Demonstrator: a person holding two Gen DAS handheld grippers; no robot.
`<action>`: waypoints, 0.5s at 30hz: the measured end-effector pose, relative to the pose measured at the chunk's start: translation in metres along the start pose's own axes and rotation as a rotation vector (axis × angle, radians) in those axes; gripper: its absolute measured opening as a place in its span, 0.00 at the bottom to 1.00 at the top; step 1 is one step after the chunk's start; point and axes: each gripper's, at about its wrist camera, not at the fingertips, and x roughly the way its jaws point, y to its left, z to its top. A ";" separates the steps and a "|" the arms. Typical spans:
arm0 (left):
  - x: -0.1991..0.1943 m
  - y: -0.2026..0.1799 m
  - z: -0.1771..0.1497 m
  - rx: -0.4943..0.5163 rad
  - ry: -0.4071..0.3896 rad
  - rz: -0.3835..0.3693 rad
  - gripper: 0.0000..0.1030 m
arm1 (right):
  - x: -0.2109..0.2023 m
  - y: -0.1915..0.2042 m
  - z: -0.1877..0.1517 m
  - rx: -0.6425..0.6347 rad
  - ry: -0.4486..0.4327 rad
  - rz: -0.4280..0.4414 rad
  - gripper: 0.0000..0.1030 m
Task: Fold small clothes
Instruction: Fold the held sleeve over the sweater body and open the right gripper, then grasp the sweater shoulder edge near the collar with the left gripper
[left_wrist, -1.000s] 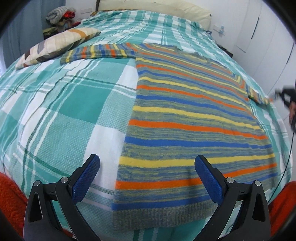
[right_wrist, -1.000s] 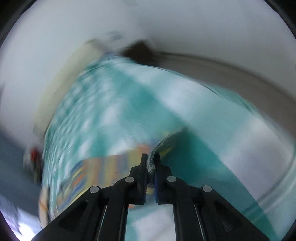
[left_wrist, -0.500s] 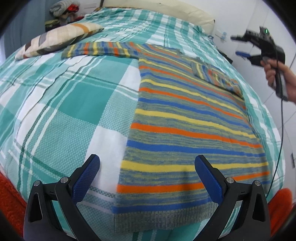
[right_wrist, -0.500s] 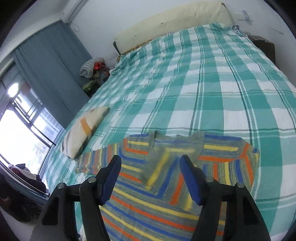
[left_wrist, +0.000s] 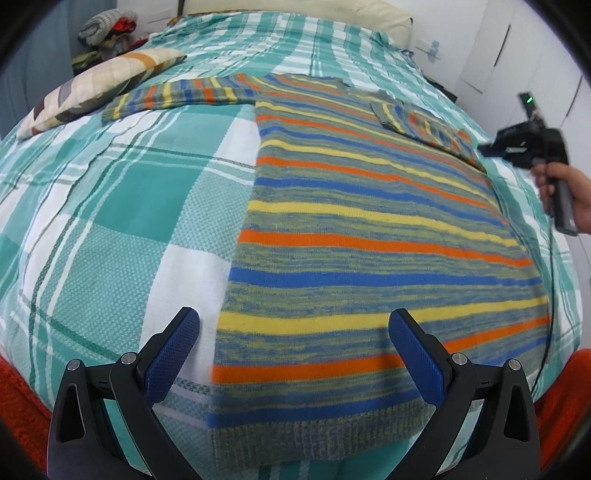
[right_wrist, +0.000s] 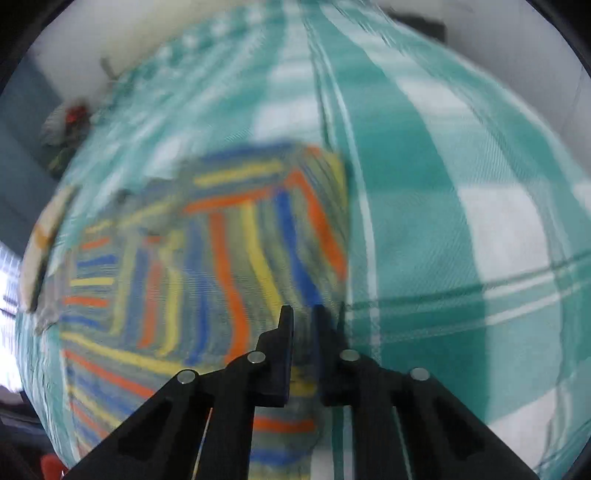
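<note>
Hovering over the near hem of the striped sweater (left_wrist: 369, 240), left gripper (left_wrist: 293, 341) gaping wide, nothing between its blue pads (left_wrist: 173, 350). Lying flat on the green checked bedspread (left_wrist: 110, 192), one sleeve folded across the chest, the other stretching out toward the patterned pillow (left_wrist: 99, 88). Closing in by the sweater's right edge, right gripper (right_wrist: 303, 314) just narrowing to a thin gap, gripping nothing, a hand (left_wrist: 569, 192) holding its handle.
</note>
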 end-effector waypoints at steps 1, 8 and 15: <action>0.000 -0.001 0.000 0.005 -0.003 0.003 0.99 | -0.008 0.004 -0.001 -0.016 -0.012 0.031 0.13; 0.016 -0.016 -0.014 0.119 0.067 0.049 0.99 | -0.003 0.034 -0.088 -0.134 0.157 0.122 0.33; 0.002 -0.022 -0.019 0.150 0.046 0.035 0.99 | -0.066 0.047 -0.163 -0.239 0.066 0.006 0.33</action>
